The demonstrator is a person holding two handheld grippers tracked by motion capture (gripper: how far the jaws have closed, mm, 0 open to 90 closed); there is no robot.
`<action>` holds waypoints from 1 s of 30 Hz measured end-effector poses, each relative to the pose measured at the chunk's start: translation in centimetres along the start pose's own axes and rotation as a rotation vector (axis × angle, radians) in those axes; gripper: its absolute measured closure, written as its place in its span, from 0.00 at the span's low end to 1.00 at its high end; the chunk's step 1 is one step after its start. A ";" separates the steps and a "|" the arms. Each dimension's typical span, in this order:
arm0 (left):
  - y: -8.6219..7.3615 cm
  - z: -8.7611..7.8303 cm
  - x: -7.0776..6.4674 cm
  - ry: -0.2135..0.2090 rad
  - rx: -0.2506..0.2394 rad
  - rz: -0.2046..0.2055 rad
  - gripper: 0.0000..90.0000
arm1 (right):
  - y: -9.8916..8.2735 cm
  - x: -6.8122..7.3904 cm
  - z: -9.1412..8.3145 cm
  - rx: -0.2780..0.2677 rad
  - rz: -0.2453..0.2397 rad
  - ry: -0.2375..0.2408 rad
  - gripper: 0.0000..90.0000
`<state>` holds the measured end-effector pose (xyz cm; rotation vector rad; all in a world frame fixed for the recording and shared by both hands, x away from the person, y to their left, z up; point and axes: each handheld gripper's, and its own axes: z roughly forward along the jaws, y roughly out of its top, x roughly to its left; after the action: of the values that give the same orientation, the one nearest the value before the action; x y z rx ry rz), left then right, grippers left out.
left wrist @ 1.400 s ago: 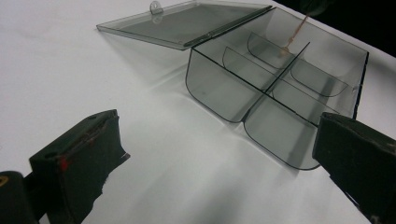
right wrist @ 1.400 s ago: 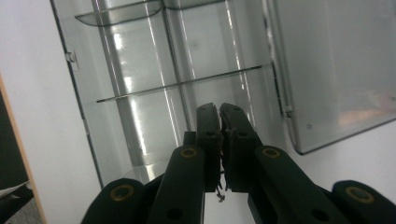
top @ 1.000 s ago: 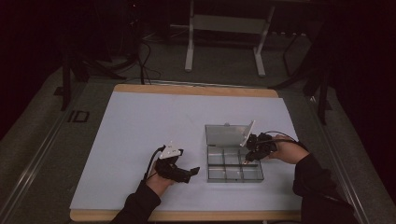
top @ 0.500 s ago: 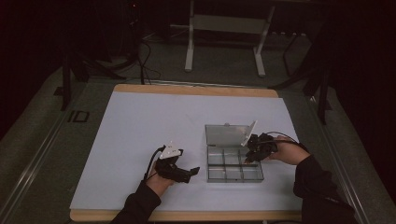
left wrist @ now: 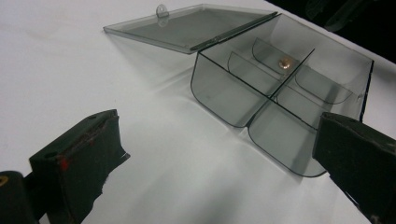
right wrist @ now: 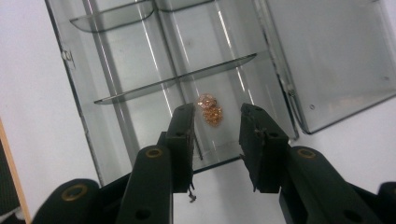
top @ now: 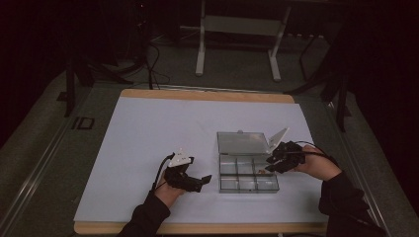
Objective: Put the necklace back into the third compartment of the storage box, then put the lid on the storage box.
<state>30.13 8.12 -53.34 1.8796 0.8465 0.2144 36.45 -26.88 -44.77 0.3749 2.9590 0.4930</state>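
- Your right gripper (right wrist: 217, 121) has just been opening its jaws; they stand apart, nothing clamped, above the small copper-coloured bead (right wrist: 209, 109) lying in a right-hand middle cell of the clear plastic divided box (top: 247, 170); I judge the drop done.
- Next, draw that hand clear.
- Your left gripper (top: 205, 178) waits wide apart, left of the box.
- The right gripper view shows the bead lying free; the high view barely resolves it.

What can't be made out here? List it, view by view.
- High view: the small copper-coloured piece in the clear compartment box is too small and dim to identify.
- Right gripper view: the right gripper hangs over the piece, jaws just opening and apart from it; its shape stays a glittery blur.
- Left gripper view: the frame edges cut off the left gripper.
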 end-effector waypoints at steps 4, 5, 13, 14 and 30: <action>0.3 0.1 -0.1 -0.004 0.008 0.022 0.02 | -0.8 0.5 -0.6 -0.044 0.025 -0.014 0.66; 0.4 0.1 -0.2 0.003 0.013 0.038 0.02 | -1.0 0.5 -0.7 -0.052 0.033 -0.020 0.65; 1.6 0.8 -0.8 0.011 0.053 0.051 0.02 | -2.8 1.1 -1.4 -0.131 0.114 -0.044 0.58; 1.8 1.0 -0.9 0.007 0.048 0.053 0.02 | -3.0 1.2 -1.4 -0.146 0.120 -0.051 0.57; 5.5 3.2 -1.2 -0.004 0.080 -0.006 0.02 | -5.4 0.9 -1.6 -0.269 0.243 -0.154 0.53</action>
<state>33.34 3.69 -49.89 1.9508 0.8686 0.1757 34.14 -32.05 -45.16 0.7083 2.6647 0.8362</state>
